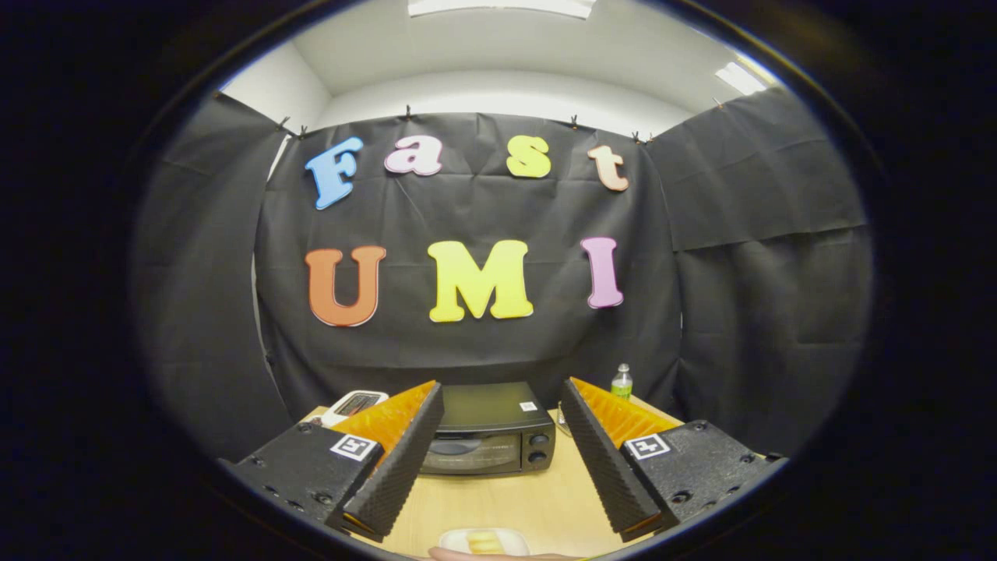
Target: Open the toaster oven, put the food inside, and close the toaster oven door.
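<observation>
A black toaster oven point(489, 430) stands on the wooden table point(537, 499), beyond my fingers and framed between them, its glass door shut and two knobs on its right side. My gripper point(501, 403) hangs open above the table with nothing between its fingers. Below them, near the table's front edge, a small white plate point(484, 539) holds a pale yellow piece of food point(484, 541). A person's fingers point(498, 555) touch the plate's near rim.
A white device point(355, 405) with a dark screen lies at the table's back left, partly behind my left finger. A small green-capped bottle point(621, 382) stands at the back right. Black cloth walls close the booth behind and on both sides.
</observation>
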Tool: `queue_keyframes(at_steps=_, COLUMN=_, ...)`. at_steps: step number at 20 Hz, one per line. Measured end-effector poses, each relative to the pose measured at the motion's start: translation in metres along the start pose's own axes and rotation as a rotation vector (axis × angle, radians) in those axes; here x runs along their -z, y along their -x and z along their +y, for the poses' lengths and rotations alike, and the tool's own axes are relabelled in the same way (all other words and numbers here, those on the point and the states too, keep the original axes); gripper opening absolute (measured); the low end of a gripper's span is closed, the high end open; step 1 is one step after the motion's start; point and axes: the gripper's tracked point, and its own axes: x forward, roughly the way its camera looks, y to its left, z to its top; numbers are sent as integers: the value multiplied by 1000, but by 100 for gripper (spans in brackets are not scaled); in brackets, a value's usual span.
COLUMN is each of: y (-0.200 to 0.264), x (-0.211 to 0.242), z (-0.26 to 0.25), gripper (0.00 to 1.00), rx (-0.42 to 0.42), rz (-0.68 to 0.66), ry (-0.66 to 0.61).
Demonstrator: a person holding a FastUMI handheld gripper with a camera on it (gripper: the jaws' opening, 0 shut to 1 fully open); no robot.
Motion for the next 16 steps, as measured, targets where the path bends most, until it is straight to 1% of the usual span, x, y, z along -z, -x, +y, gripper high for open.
queue_keyframes(at_steps=10, y=-21, x=6, z=-5, gripper=100, rx=11, rz=7, ry=8)
queue_keyframes(at_steps=12, y=-33, x=15, z=-6, gripper=100, rx=18, rz=20, ry=22)
queue_keyframes(at_steps=16, y=-62, x=41, z=-1, gripper=100, rx=10, rz=89, ry=21)
